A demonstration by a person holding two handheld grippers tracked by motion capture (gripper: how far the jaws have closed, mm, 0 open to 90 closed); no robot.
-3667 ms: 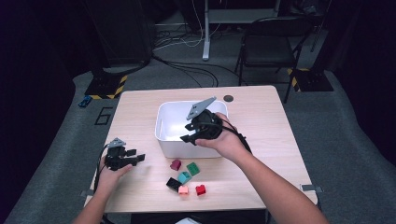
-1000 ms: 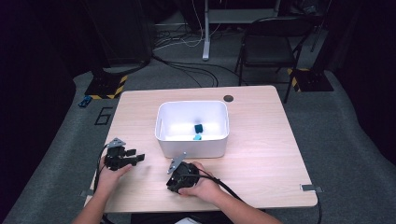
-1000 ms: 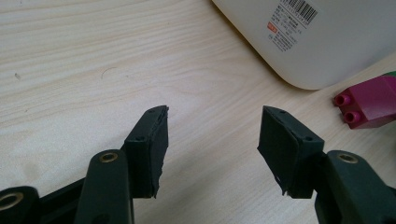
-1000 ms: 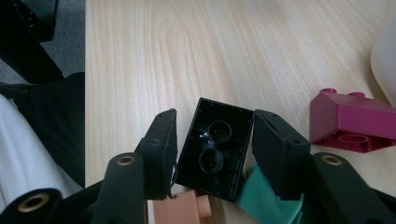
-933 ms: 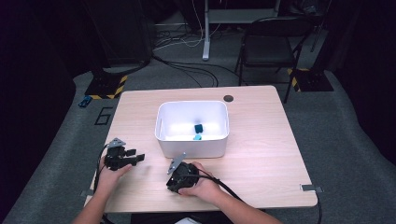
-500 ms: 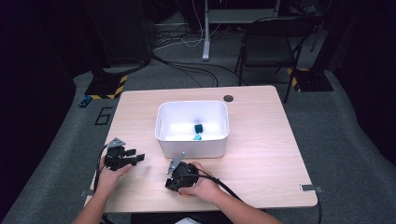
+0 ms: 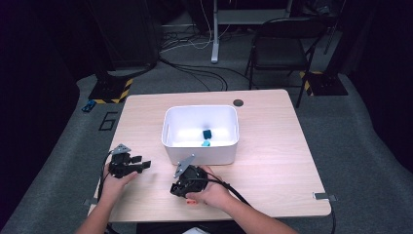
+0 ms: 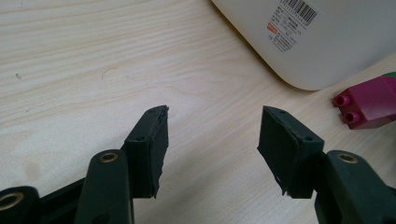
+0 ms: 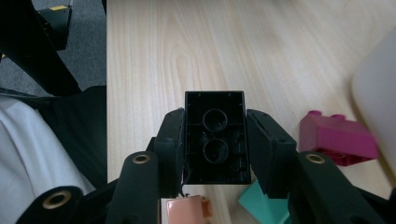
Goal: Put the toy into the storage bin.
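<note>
Since the frame from a few seconds back, the right claw (image 7: 181, 187) has been brought from over the white bin (image 7: 200, 154) down to the near part of the surface (image 7: 277, 161), where the loose bricks lay, while the left claw (image 7: 141, 165) has been kept where it was. In the right gripper view a black brick (image 9: 215, 135) is clamped between the two jaws of the right claw, hollow underside toward the camera, with a magenta brick (image 9: 337, 138) just beside it to the right and a peach brick (image 9: 187, 208) and a teal brick (image 9: 261, 201) lying below it. The left claw is held wide apart with nothing between its jaws. The step in hand is judged to be the lifting of the black brick toward the bin, where two blue pieces (image 7: 206, 137) already lie; it is best done by a straight lift before any sideways travel, so that the neighbouring bricks are not dragged along. From the high view the grasped brick is hidden under the hand, so the grip is confirmed from the right gripper view, while the bin's contents are given by the high view and the labelled bin wall by the left gripper view.
</note>
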